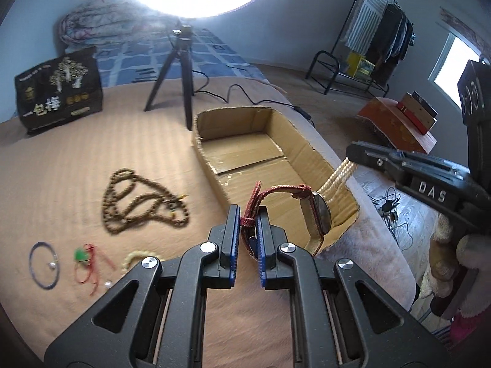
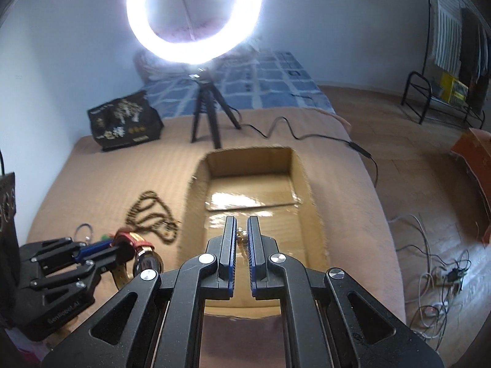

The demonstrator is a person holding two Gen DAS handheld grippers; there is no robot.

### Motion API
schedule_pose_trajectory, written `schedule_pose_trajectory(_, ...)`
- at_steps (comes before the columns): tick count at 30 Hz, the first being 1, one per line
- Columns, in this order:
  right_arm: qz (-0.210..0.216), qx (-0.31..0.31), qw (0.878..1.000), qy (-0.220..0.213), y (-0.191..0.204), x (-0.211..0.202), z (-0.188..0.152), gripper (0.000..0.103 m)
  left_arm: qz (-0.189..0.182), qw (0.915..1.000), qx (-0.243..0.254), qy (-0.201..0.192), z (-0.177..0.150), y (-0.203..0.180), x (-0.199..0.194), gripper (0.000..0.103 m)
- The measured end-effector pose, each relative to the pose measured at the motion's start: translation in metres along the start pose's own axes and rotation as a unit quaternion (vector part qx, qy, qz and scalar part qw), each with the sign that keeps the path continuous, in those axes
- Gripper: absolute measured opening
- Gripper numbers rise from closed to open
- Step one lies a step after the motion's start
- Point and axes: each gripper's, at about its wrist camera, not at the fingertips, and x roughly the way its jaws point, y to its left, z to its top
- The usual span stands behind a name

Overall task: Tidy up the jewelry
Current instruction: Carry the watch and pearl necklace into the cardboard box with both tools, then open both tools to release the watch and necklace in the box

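Left tool (image 1: 248, 236) clamped on red woven watch strap (image 1: 250, 214), watch (image 1: 319, 219) dangling over near corner of cardboard box (image 1: 294, 141). Right tool (image 1: 349, 153) gripping cream bead strands (image 1: 336, 179) above box. Brown bead necklace (image 1: 138, 202), blue bangle (image 1: 44, 265) on bed (image 1: 76, 159).

A home bedroom: a quilted bed (image 1: 190, 52), folded bedding (image 1: 101, 21), and a clothes rack (image 1: 380, 30).

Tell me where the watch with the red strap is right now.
The watch hangs by its red strap from the left gripper, just at the near-left edge of the cardboard box, right of the brown bead necklace.
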Motion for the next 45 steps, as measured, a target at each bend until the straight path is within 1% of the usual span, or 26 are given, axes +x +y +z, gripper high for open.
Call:
schedule_pose_trajectory(5,-0.016,0.003,1.000,0.022,-0.017,0.013,-0.007,0.006,-0.003,0.9998,-0.001,0.021,0.003,-0.009,0.029,0.008)
schedule_pose_trajectory(8,-0.016,0.013,0.999,0.033,-0.024,0.020,-0.010,0.006,-0.002,0.9996,0.003,0.028,0.003,-0.012,0.040,0.008)
schedule_pose_trajectory(17,-0.017,0.011,0.998,0.055,-0.025,0.034,-0.016,0.006,0.004,0.9993,0.006,0.036,0.002,-0.014,0.052,0.009)
schedule_pose_trajectory(20,-0.024,0.010,0.998,0.056,-0.025,0.035,-0.016,0.006,0.006,0.9992,0.011,0.038,0.001,-0.015,0.053,0.011)
schedule_pose_trajectory(22,-0.026,0.013,0.998,0.057,-0.026,0.035,-0.016,0.006,0.002,0.9991,0.013,0.040,0.001,-0.016,0.054,0.015)
schedule_pose_trajectory(23,-0.029,0.014,0.998,0.056,-0.026,0.035,-0.016,0.008,0.000,0.9991,0.015,0.040,0.000,-0.017,0.054,0.021)
schedule_pose_trajectory(25,-0.037,0.013,0.998,0.054,-0.026,0.034,-0.015,0.023,-0.003,0.9993,0.015,0.035,0.000,-0.019,0.052,0.032)
schedule_pose_trajectory(26,-0.041,0.013,0.998,0.050,-0.026,0.033,-0.015,0.042,-0.002,0.9994,0.016,0.031,-0.001,-0.020,0.051,0.033)
schedule_pose_trajectory(27,-0.043,0.013,0.998,0.045,-0.026,0.031,-0.015,0.056,-0.001,0.9994,0.016,0.030,0.000,-0.021,0.050,0.033)
schedule_pose_trajectory(28,-0.045,0.012,0.998,0.039,-0.026,0.029,-0.014,0.058,-0.001,0.9994,0.017,0.029,-0.001,-0.021,0.049,0.033)
schedule_pose_trajectory(34,-0.048,0.009,0.998,0.032,-0.023,0.026,-0.012,0.058,0.007,0.9993,0.018,0.032,-0.002,-0.018,0.046,0.033)
schedule_pose_trajectory(41,-0.050,0.000,0.998,0.024,-0.016,0.020,-0.014,0.058,0.017,0.9991,0.031,0.022,-0.004,-0.017,0.034,0.033)
schedule_pose_trajectory(45,-0.054,0.000,0.998,0.017,-0.013,0.015,-0.015,0.061,0.027,0.9988,0.038,0.019,-0.007,-0.013,0.026,0.033)
